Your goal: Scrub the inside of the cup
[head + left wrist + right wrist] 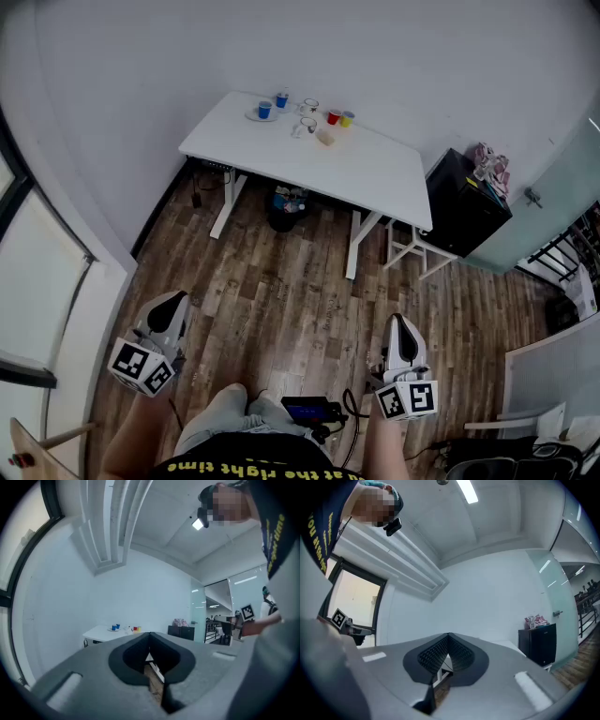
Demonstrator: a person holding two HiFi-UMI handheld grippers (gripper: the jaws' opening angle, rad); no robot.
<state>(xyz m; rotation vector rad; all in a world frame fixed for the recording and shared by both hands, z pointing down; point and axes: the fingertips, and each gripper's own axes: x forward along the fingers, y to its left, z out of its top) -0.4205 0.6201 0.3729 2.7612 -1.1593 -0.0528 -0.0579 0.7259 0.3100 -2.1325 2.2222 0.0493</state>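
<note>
Across the head view, my left hand-held gripper and my right hand-held gripper sit at the bottom of the frame, one at each side of my body, above a wooden floor. Both point level toward a white table that stands against the far wall, well apart from both. Along the table's far edge stands a row of small vessels: a blue cup on a plate, a second blue cup just beside it, then a red cup and a yellow cup side by side. Clear glass items sit between the blue cups and the red cup; they are too small to identify. I cannot tell which cup is the one to be scrubbed. A dark bin stands under the table, and a black cabinet stands just beside the table's right end.

On the left gripper view, my left jaws are closed together with nothing between them. Beyond them the table appears small and distant, with the blue and red cups on it and the cabinet to its right. The right marker cube shows near the right edge.

On the right gripper view, my right jaws are likewise pressed together and hold nothing. The cabinet stands at the right, a window at the left, and the left marker cube shows below the window.
</note>
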